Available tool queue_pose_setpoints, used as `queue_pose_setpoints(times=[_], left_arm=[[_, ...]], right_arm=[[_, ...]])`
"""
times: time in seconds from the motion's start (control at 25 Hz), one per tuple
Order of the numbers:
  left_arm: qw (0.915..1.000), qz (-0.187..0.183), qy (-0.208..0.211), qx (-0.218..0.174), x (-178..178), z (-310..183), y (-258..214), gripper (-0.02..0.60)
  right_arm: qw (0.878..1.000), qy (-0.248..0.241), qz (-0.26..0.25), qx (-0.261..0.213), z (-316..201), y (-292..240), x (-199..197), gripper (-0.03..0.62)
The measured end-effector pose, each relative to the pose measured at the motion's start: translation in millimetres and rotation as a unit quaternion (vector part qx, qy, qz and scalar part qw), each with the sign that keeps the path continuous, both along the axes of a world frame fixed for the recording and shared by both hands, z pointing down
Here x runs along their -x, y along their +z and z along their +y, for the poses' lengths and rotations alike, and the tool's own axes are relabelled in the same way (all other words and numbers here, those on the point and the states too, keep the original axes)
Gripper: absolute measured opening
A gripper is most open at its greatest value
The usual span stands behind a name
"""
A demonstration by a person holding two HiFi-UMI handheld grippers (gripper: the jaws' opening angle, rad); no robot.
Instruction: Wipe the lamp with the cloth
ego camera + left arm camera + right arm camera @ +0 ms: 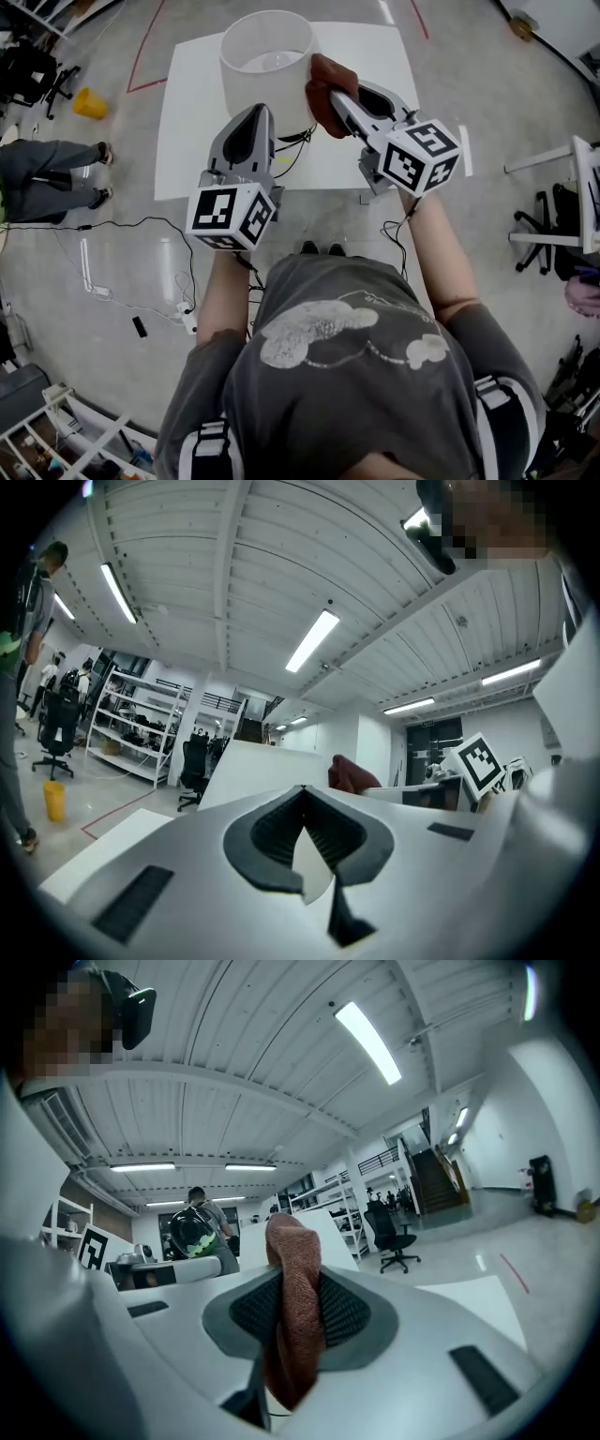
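Rust-brown cloth (320, 82) in right tool (336, 99), against white lamp (251, 82)

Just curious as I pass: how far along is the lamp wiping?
Done: the brown cloth is clamped in the right gripper. In hand: it looks pressed against the side of the white lampshade, with the left gripper, jaws together, near the shade's lower edge. Left: the wiping itself; the pictures don't show how much is wiped.
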State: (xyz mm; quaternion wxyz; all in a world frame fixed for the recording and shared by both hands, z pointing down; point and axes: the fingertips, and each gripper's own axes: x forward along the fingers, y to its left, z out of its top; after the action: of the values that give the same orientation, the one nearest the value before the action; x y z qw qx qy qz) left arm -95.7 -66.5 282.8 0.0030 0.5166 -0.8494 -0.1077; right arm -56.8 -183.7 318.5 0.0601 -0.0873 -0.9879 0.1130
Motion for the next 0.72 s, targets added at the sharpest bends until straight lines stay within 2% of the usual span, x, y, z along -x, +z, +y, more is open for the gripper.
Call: queue_pose_setpoints(times=[0.16, 0.32, 0.72], left_arm=[[0.9997, 0.021, 0.010, 0.003, -4, -4, 18, 0.008], [0.9992, 0.037, -0.001, 0.012, -7, -10, 36, 0.008], [0.9935, 0.070, -0.085, 0.029, -24, -26, 67, 0.008]], right_arm=[[0.999, 0.024, 0.025, 0.014, -12, 28, -7, 0.086], [0.998, 0.028, 0.051, 0.026, -27, 60, -14, 0.086], [0.993, -0.049, 0.098, 0.051, -52, 114, -19, 0.086]])
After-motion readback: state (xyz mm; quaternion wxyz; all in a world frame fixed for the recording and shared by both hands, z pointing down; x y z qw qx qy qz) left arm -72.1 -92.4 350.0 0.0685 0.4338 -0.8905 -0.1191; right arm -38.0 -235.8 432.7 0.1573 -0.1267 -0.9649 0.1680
